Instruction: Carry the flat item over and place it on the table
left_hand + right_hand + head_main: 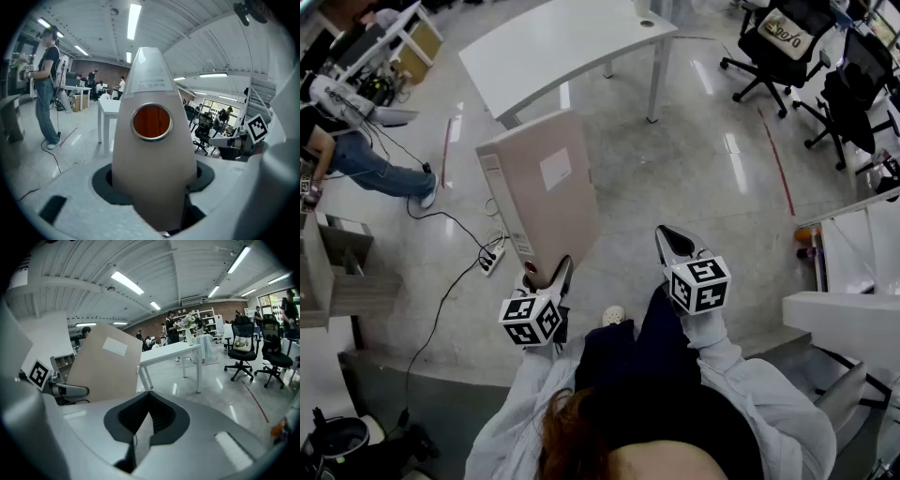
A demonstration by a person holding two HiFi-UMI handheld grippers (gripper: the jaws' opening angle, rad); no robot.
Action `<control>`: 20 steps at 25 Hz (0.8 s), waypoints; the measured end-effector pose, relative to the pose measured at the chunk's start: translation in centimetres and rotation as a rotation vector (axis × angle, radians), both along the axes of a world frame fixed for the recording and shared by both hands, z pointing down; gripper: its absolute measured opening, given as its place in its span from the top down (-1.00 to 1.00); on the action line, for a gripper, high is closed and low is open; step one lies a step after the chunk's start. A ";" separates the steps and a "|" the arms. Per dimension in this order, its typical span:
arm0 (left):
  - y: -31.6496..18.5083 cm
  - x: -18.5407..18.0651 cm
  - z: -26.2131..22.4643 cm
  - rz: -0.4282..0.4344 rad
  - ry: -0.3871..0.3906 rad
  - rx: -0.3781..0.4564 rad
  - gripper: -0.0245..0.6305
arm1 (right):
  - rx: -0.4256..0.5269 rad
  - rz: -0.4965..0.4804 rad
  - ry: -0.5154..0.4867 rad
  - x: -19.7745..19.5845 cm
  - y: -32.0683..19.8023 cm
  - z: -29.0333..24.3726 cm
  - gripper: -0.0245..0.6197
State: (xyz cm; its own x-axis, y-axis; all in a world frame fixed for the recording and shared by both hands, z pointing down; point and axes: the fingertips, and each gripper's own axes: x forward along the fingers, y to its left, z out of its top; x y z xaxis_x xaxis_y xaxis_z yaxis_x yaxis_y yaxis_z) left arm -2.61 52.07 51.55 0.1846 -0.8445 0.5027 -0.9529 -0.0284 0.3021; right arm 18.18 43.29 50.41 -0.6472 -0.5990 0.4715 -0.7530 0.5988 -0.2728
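Midway through the carry, judging from the head view. Gripping the binder by its lower end with the left gripper, jaws pressed against the two covers, close to the spine with the metal-ringed finger hole. Holding it upright and a little tilted, in the air above the floor, touching no surface. Seen from the left gripper view as a tall pale spine that fills the space between the jaws.

Keeping the right gripper beside it, well apart from the binder, with jaws closed on nothing; only floor visible past their tips in the right gripper view.

Facing the white table, which looks like the place to put the binder down. Not yet over it: open floor between binder and table edge.

Done, as far as visible: pick-up and lifting. Left to do: walking to the table, lowering the binder flat on the top, opening the left jaws.
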 end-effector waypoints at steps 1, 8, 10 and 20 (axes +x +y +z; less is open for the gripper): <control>1.5 0.0 0.2 -0.004 0.004 -0.007 0.09 | -0.001 -0.015 0.004 -0.1 1.7 -0.2 0.89; 7.1 0.5 -0.5 -0.002 0.027 -0.001 0.09 | -0.003 -0.042 0.011 0.0 8.3 -1.9 0.89; 8.0 0.9 -0.9 -0.003 0.033 0.005 0.09 | -0.015 -0.044 -0.005 0.1 9.4 -2.2 0.89; 11.0 7.3 -1.3 -0.030 0.054 0.040 0.09 | 0.049 -0.003 0.030 7.1 11.6 -3.3 0.89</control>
